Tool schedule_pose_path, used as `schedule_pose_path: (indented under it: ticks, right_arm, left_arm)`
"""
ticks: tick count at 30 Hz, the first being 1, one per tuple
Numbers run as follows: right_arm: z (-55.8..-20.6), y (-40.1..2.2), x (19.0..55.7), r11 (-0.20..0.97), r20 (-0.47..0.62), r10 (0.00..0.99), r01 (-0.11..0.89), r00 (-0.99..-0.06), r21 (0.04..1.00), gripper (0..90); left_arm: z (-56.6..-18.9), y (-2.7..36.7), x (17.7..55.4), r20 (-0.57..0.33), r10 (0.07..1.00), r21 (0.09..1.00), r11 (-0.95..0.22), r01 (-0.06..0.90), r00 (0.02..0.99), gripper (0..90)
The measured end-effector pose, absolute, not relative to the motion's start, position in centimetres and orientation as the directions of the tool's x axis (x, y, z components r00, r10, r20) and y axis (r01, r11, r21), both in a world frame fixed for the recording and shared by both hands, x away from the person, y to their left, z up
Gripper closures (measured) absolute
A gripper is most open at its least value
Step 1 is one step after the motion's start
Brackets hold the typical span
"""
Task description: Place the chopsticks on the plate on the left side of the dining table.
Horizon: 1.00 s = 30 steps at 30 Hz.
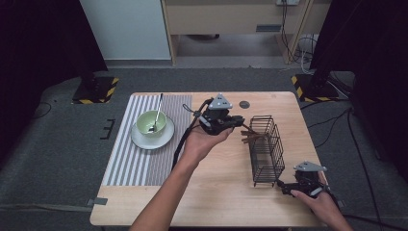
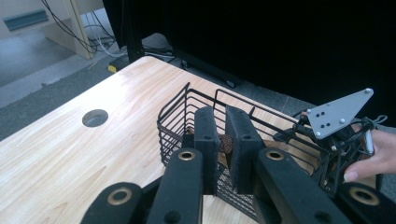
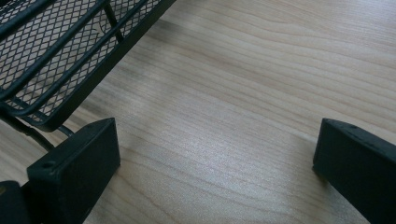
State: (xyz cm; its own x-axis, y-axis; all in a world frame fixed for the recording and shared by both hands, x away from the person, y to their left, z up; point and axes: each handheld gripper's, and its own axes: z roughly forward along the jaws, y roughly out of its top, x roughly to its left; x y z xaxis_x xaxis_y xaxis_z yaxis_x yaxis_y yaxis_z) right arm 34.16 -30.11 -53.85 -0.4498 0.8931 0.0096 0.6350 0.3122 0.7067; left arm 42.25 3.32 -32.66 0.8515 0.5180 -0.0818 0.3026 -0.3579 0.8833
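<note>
On the tabletop (image 1: 216, 192) I count 1 black wire basket (image 1: 266, 150), with what look like 2 brown wooden sticks (image 1: 251, 136) poking from its side; they are too small to count surely. There is 1 striped placemat (image 1: 134, 163), and on it 1 white plate (image 1: 153, 138), 1 green bowl (image 1: 151, 123) and 1 spoon (image 1: 157, 113). The tabletop has 1 round hole (image 1: 245, 104) near its far edge. There are 2 grippers, the left gripper (image 1: 240, 122) and the right gripper (image 1: 281, 185), each with 2 black fingers (image 3: 74, 172) and 1 grey three-cornered plate (image 1: 220, 102). On the floor stand 2 yellow-and-black striped bases (image 1: 94, 90).
</note>
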Motion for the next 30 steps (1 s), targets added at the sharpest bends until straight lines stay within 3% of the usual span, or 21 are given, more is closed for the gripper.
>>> schedule_pose_path:
  ticks: [30]
  right_arm:
    - [-53.8,-30.1,34.1,0.314,0.008,0.893,0.636,-0.450,0.705,0.7]
  left_arm:
    - [-30.4,8.2,41.9,-0.115,0.557,0.942,-0.203,0.269,0.823,83.5]
